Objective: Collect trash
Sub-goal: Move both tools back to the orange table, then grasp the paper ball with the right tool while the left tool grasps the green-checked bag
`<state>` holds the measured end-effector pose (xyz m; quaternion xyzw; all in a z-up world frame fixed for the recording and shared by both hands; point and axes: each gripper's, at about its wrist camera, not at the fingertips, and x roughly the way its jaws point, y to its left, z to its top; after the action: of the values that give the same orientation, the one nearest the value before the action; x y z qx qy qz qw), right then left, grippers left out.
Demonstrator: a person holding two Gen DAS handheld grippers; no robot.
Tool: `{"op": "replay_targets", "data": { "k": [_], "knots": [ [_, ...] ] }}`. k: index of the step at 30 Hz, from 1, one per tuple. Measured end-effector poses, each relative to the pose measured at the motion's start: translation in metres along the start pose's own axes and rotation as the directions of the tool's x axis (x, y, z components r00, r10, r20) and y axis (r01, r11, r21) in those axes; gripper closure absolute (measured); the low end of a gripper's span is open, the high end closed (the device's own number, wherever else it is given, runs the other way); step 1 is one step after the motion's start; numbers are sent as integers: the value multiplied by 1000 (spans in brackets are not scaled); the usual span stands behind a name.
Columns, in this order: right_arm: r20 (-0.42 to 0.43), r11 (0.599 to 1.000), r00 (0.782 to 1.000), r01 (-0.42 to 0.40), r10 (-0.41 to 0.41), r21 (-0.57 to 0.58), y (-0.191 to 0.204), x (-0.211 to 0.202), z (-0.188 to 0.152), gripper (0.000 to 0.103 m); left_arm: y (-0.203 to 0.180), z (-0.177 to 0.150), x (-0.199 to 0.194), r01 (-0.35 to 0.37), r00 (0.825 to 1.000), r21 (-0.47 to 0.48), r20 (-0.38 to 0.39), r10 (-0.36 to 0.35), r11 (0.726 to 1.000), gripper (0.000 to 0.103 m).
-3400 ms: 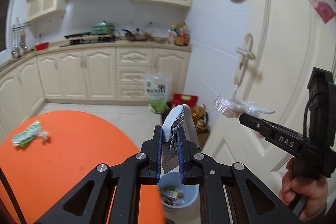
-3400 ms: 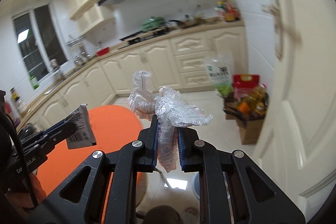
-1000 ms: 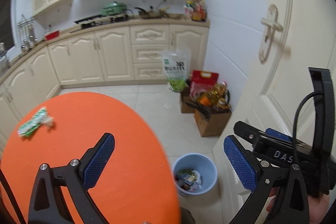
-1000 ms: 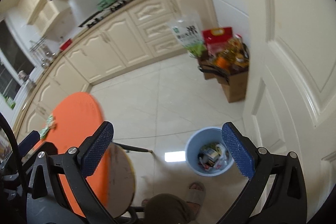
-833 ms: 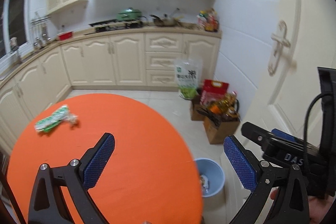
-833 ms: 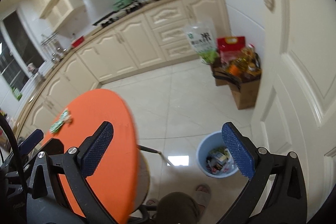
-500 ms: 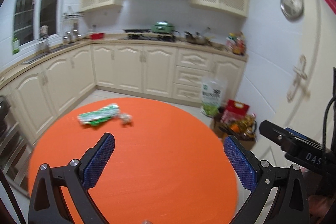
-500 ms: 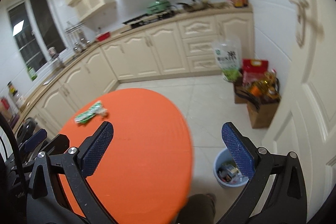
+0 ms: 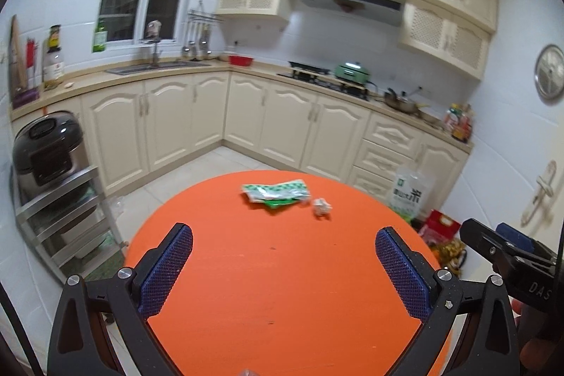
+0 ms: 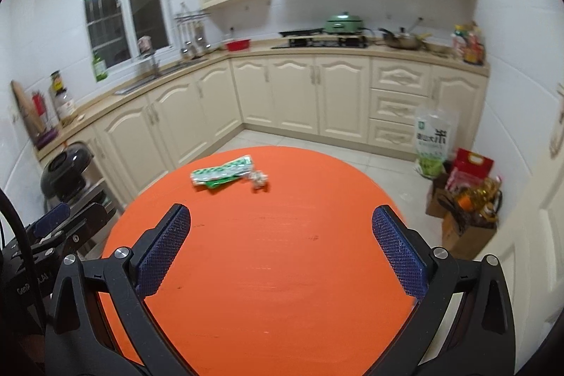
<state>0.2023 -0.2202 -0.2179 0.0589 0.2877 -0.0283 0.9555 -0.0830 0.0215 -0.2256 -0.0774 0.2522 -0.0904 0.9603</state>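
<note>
Over the near edge of the round orange worktop (image 9: 282, 270), the left gripper (image 9: 283, 266) and right gripper (image 10: 280, 251) hang with fingers spread wide, holding nothing. Farther across lie a green-and-white wrapper (image 9: 276, 192) and, just beside it, a small crumpled wad (image 9: 321, 207).
</note>
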Motion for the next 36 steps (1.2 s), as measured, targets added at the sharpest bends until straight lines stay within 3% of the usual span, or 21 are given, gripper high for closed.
{"op": "replay_targets", "data": {
  "k": [6, 14, 22, 36],
  "knots": [
    [-19, 999, 1000, -22, 21, -43, 22, 16, -1, 0, 3, 3, 0, -37, 999, -30, 2, 37, 999, 1],
    [-83, 999, 996, -23, 20, -34, 12, 59, -2, 0, -1, 32, 54, -56, 997, -34, -51, 54, 998, 1],
    [-189, 999, 982, -25, 19, -28, -3, 135, -4, 0, 12, 73, 155, -70, 989, -26, -135, 66, 997, 1],
    [-345, 998, 938, -44, 23, -52, -3, 295, 5, 0, 2, 149, 332, -125, 964, -23, -237, 116, 992, 1]
  ]
}}
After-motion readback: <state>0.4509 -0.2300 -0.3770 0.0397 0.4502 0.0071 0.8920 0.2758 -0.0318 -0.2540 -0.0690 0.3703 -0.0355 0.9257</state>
